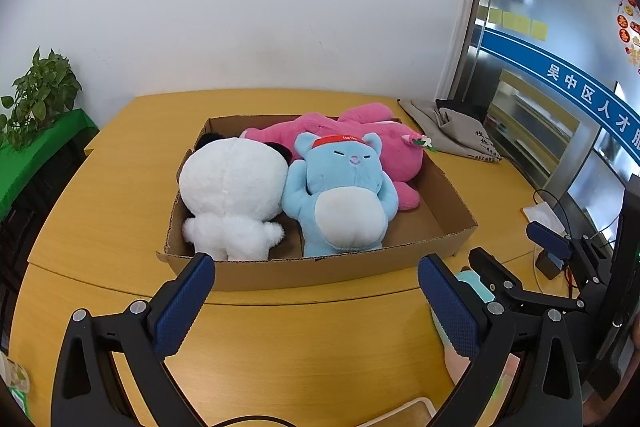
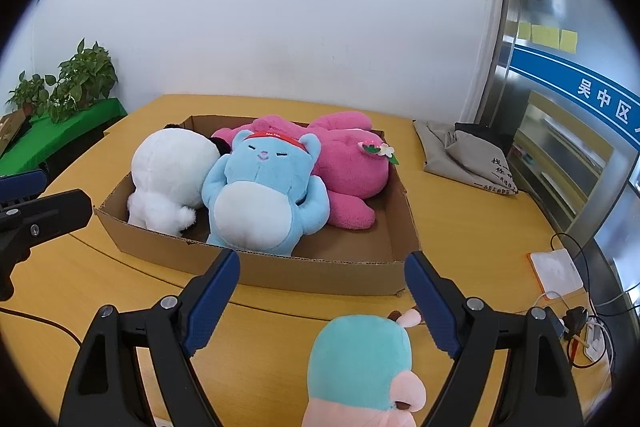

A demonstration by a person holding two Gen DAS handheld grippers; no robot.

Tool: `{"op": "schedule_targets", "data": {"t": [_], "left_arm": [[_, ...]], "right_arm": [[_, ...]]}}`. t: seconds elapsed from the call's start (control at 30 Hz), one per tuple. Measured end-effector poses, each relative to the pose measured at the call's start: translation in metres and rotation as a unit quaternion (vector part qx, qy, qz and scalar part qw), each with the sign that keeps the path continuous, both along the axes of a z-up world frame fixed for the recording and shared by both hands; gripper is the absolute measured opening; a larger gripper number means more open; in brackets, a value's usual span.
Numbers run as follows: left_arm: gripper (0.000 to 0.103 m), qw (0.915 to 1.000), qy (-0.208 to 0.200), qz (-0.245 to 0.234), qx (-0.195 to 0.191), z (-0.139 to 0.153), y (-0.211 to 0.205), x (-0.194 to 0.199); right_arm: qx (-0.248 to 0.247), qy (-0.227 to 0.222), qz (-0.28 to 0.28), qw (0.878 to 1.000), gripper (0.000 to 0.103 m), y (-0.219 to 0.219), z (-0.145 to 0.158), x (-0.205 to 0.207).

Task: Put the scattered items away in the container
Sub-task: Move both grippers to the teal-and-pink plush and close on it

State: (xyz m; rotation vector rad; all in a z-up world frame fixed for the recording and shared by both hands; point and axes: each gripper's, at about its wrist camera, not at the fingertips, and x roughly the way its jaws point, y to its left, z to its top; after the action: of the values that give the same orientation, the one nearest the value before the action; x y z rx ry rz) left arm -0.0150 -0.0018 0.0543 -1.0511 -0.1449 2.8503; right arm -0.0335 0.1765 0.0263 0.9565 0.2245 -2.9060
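Your left gripper had its jaws spread wide with nothing between them, hovering over the yellow table just short of the cardboard box. Your right gripper was likewise wide open and gripped nothing; the teal and pink plush toy lay on the table between its fingers, at about 6 o'clock in the right wrist view, outside the box and close to its near wall. From the left wrist view that same toy peeked out at 4 o'clock, mostly hidden behind your left gripper's blue pad.

Inside the box, the white plush lay at 9 o'clock, pressed against the blue plush with a red headband in the middle. The pink plush stretched across the back of the box, toward 1 o'clock, partly under the blue one.

A grey cloth bag sat on the table at 2 o'clock, apart from the box. Potted plants stood on a green surface at 10 o'clock.
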Motion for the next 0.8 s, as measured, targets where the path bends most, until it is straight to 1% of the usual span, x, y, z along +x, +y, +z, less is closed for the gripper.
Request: {"op": "schedule_targets", "data": {"t": [0.1, 0.23, 0.33, 0.43, 0.57, 0.67, 0.73, 0.8], "left_arm": [[0.103, 1.0000, -0.004, -0.006, 0.002, -0.003, 0.003, -0.003], [0.103, 0.9993, -0.022, -0.028, 0.011, -0.012, 0.012, -0.011], [0.103, 0.9975, -0.042, -0.051, 0.024, -0.022, 0.022, -0.020], [0.103, 0.9937, -0.072, -0.075, 0.042, -0.036, 0.036, -0.032], [0.103, 0.9864, -0.108, -0.113, 0.051, -0.055, 0.063, -0.048], [0.103, 0.9801, -0.134, -0.135, 0.059, -0.071, 0.083, -0.059], [0.103, 0.9748, -0.147, -0.149, 0.077, -0.081, 0.094, -0.067], [0.103, 0.9651, -0.168, -0.170, 0.107, -0.091, 0.104, -0.073]], "right_arm": [[-0.001, -0.002, -0.003, 1.000, 0.085, 0.006, -0.003, 0.001], [0.018, 0.004, -0.017, 1.000, 0.085, 0.019, -0.012, 0.009], [-0.001, -0.016, -0.024, 1.000, 0.085, 0.041, -0.027, 0.020], [-0.019, -0.042, -0.037, 0.998, 0.085, 0.063, -0.046, 0.032], [-0.033, -0.070, -0.050, 0.996, 0.085, 0.081, -0.067, 0.044], [-0.042, -0.092, -0.042, 0.994, 0.085, 0.084, -0.080, 0.047], [-0.048, -0.103, -0.034, 0.993, 0.085, 0.083, -0.087, 0.050], [-0.045, -0.110, -0.029, 0.993, 0.085, 0.082, -0.093, 0.052]]}}
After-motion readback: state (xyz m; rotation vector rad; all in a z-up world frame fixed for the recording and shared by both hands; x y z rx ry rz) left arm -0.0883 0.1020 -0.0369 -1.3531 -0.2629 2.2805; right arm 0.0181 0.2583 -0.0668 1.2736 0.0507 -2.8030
